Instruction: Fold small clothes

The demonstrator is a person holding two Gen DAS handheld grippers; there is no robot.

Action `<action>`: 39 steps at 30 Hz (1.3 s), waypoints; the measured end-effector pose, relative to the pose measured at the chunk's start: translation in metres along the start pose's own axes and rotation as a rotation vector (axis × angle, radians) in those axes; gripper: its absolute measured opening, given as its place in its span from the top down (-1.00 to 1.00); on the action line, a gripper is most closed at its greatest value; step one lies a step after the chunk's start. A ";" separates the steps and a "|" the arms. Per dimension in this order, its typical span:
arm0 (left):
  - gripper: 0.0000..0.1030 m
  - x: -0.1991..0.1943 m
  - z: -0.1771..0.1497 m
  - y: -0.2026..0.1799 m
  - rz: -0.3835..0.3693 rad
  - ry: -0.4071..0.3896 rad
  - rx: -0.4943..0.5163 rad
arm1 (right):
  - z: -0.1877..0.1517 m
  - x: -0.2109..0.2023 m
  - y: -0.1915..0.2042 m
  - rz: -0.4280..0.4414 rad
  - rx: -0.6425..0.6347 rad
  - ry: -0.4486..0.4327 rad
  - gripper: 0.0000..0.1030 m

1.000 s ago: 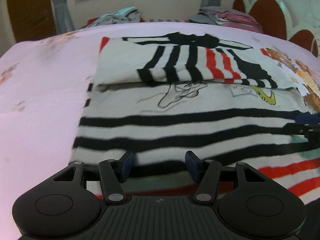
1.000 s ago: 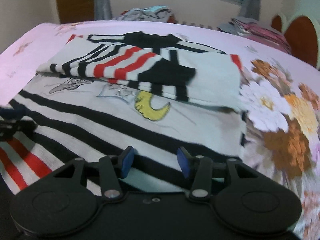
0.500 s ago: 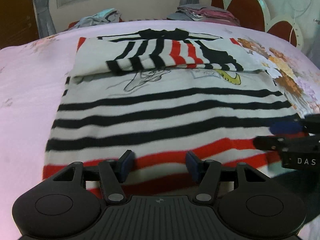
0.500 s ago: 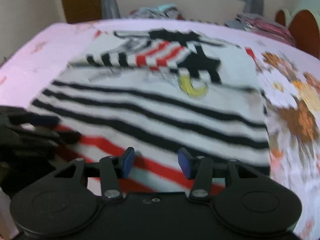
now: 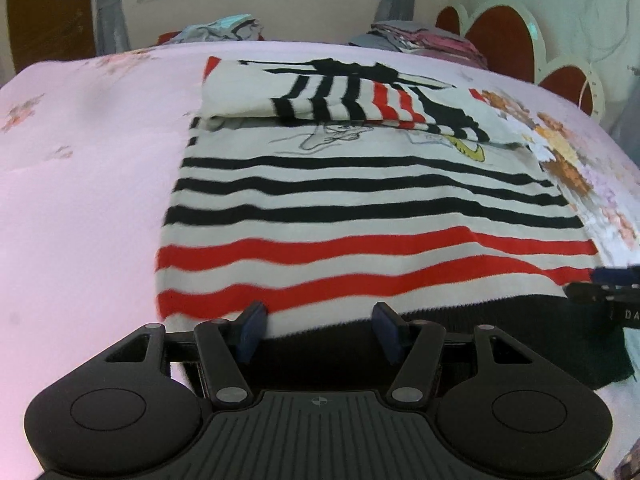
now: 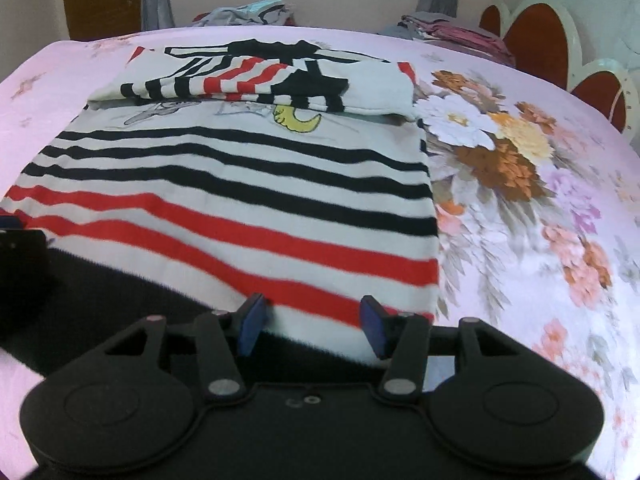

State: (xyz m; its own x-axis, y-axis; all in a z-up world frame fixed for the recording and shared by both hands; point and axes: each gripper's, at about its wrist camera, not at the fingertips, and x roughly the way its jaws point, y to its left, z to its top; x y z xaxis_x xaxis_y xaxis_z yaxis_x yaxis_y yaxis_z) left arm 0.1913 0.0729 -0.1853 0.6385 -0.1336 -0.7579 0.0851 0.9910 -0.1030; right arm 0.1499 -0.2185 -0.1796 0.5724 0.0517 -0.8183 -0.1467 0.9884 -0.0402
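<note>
Left wrist view showed the left gripper [image 5: 318,334] parted and empty over the striped shirt [image 5: 360,200] (soft, limp knit). The right gripper [image 6: 310,326], just opening wider, held nothing. The black hem [image 6: 120,292] at 6 o'clock looked the best hold.

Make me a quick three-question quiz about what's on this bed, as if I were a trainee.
1. True or false: the top part of the striped shirt is already folded down over its cartoon print.
2. Which stripes lie nearest the shirt's black hem? A) black B) red C) yellow
3. What stands beyond the bed on the far right, behind the pile of clothes?

Key
1. True: the sleeves and neck lie doubled over the chest.
2. B.
3. A headboard with red scalloped panels.
</note>
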 end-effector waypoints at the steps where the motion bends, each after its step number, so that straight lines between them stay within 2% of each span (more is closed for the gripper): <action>1: -0.14 -0.004 -0.003 0.004 0.000 -0.002 -0.013 | -0.003 -0.003 -0.002 -0.003 0.011 0.000 0.00; 6: -0.15 -0.026 -0.013 0.024 0.009 -0.032 -0.043 | -0.018 -0.019 -0.013 -0.019 0.063 -0.011 -0.08; 12: -0.19 -0.034 -0.031 0.054 -0.009 0.005 -0.133 | -0.035 -0.030 -0.029 -0.052 0.124 0.000 -0.21; 19: -0.19 -0.030 -0.047 0.056 -0.103 0.024 -0.185 | -0.050 -0.030 -0.035 -0.009 0.201 0.032 -0.23; 22: -0.19 -0.027 -0.046 0.053 -0.136 0.043 -0.194 | -0.053 -0.031 -0.036 0.021 0.247 0.031 -0.10; 23: -0.18 -0.026 -0.046 0.053 -0.151 0.049 -0.201 | -0.053 -0.031 -0.036 0.030 0.255 0.029 0.00; 25: 0.20 -0.024 -0.044 0.053 -0.175 0.064 -0.205 | -0.053 -0.032 -0.036 0.044 0.269 0.027 0.12; 27: 0.53 -0.020 -0.042 0.054 -0.198 0.074 -0.207 | -0.053 -0.032 -0.037 0.064 0.285 0.030 0.41; 28: 0.64 -0.019 -0.041 0.054 -0.213 0.081 -0.210 | -0.052 -0.032 -0.038 0.081 0.299 0.032 0.49; 29: 0.70 -0.018 -0.040 0.053 -0.225 0.086 -0.207 | -0.051 -0.031 -0.039 0.101 0.315 0.037 0.68; 30: 0.70 -0.018 -0.038 0.051 -0.230 0.081 -0.198 | -0.050 -0.031 -0.039 0.111 0.324 0.042 0.77; 34: 0.76 -0.023 -0.025 0.047 -0.254 0.051 -0.174 | -0.040 -0.035 -0.039 0.152 0.320 0.027 0.81; 39: 0.76 -0.034 0.013 0.050 -0.284 -0.033 -0.160 | -0.007 -0.054 -0.043 0.181 0.303 -0.076 0.82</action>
State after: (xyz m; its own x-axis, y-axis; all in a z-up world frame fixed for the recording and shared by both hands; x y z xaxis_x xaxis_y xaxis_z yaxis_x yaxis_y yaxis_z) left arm 0.1842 0.1265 -0.1565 0.6310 -0.4020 -0.6635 0.1436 0.9010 -0.4093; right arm 0.1196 -0.2645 -0.1378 0.6189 0.2289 -0.7514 -0.0119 0.9592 0.2824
